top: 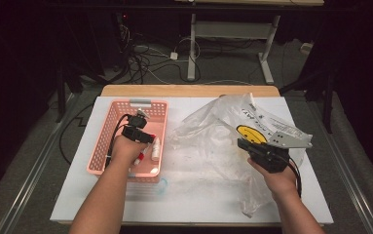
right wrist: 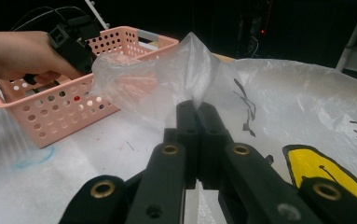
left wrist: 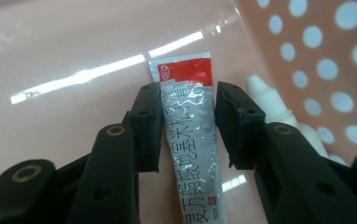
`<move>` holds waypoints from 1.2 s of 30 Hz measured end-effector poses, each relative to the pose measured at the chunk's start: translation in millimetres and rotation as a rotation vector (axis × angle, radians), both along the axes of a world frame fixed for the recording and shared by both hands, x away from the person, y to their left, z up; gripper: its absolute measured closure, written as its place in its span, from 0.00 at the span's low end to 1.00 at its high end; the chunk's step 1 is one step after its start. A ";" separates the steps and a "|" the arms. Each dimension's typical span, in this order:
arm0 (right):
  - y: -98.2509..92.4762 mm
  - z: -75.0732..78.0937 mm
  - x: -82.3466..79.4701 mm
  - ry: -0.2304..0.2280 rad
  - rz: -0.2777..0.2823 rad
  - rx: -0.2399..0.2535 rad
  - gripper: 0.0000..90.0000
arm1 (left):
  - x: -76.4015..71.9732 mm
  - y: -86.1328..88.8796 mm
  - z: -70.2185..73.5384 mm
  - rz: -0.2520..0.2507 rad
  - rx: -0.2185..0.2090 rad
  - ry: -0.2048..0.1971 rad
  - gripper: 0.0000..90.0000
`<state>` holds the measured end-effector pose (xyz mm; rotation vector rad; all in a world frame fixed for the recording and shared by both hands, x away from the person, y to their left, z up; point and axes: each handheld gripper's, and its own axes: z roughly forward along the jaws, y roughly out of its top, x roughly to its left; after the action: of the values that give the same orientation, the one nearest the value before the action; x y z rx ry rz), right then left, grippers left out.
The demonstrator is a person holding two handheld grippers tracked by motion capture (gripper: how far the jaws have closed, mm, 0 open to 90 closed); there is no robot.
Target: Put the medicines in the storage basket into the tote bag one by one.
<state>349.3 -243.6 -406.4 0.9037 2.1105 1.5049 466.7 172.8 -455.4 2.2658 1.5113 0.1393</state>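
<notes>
Inside the pink perforated basket (top: 107, 127), the left gripper (left wrist: 188, 123) reaches down with its jaws spread on either side of a silver and red tube (left wrist: 192, 140) that lies on the basket floor, neither pad pressing it, and a small white bottle (left wrist: 278, 109) lies just beside the tube. To the right of the basket on the white table (top: 198, 195), the right gripper (right wrist: 197, 109) has its jaws clenched on a pinched fold of the clear plastic bag (right wrist: 278, 98), lifting that edge so the film billows toward the basket.
</notes>
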 end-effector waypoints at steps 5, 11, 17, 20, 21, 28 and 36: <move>0.0 -0.5 0.3 0.002 0.000 -0.001 1.00 | 3.9 2.5 -1.2 0.026 0.010 -0.024 0.67; -0.7 -0.7 0.4 0.004 0.000 0.001 1.00 | -1.3 7.1 6.0 0.013 0.009 -0.015 0.56; -0.7 -0.4 -0.4 0.000 0.003 0.002 1.00 | -10.6 10.7 14.2 -0.004 0.022 0.008 0.50; -1.4 -0.6 0.2 -0.001 0.001 0.004 1.00 | -14.1 9.1 14.4 -0.022 0.033 0.033 0.50; -1.4 -0.7 0.3 0.000 0.000 0.006 1.00 | -14.7 8.5 13.7 -0.024 0.035 0.041 0.50; -0.9 -2.3 0.1 0.011 0.000 0.008 1.00 | -16.9 6.5 6.8 -0.030 0.082 0.090 0.52; -2.7 0.4 -1.2 -0.001 -0.002 0.009 1.00 | -18.5 2.8 3.2 -0.035 0.126 0.103 0.57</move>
<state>348.1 -246.3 -406.0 0.9077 2.1028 1.5143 448.2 175.5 -452.2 2.4305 1.5534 0.1126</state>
